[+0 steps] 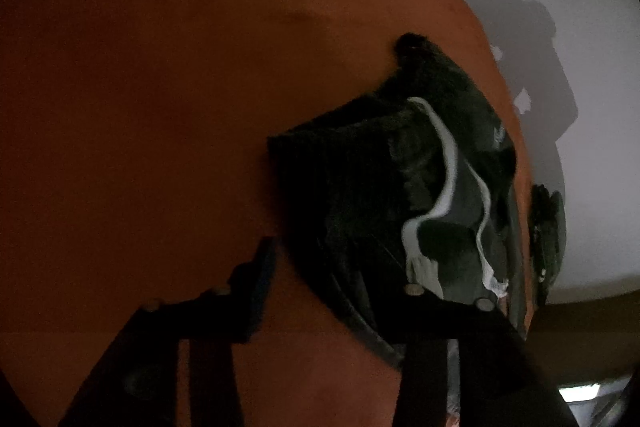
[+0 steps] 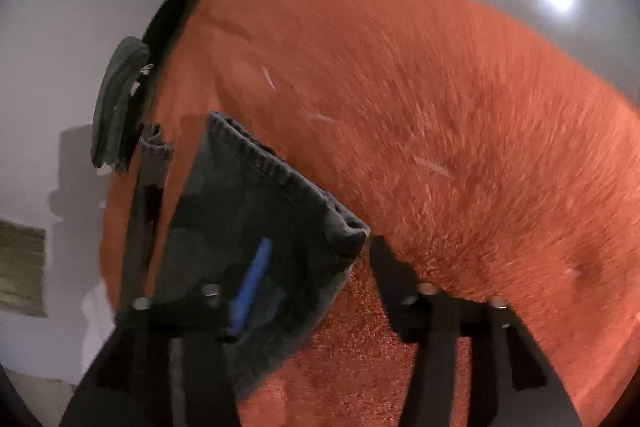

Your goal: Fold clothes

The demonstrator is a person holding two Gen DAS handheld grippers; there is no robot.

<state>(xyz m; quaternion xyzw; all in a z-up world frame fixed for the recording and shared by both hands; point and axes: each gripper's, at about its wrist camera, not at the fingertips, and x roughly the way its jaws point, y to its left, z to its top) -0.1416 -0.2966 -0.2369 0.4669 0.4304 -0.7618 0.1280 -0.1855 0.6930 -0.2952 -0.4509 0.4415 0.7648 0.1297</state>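
Two spread-fingered grippers, left (image 1: 348,267) and right (image 2: 320,267), over dark jeans (image 2: 256,223) on orange rug (image 2: 440,107); no legible writing.

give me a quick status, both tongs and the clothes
Left tongs open beside dark garment. Right tongs open at its hem. Orange blanket beneath, nothing blocking.

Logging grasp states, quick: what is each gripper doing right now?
Left gripper: open, holding nothing, beside the dark garment.
Right gripper: open, its left finger lying over the garment's hem.
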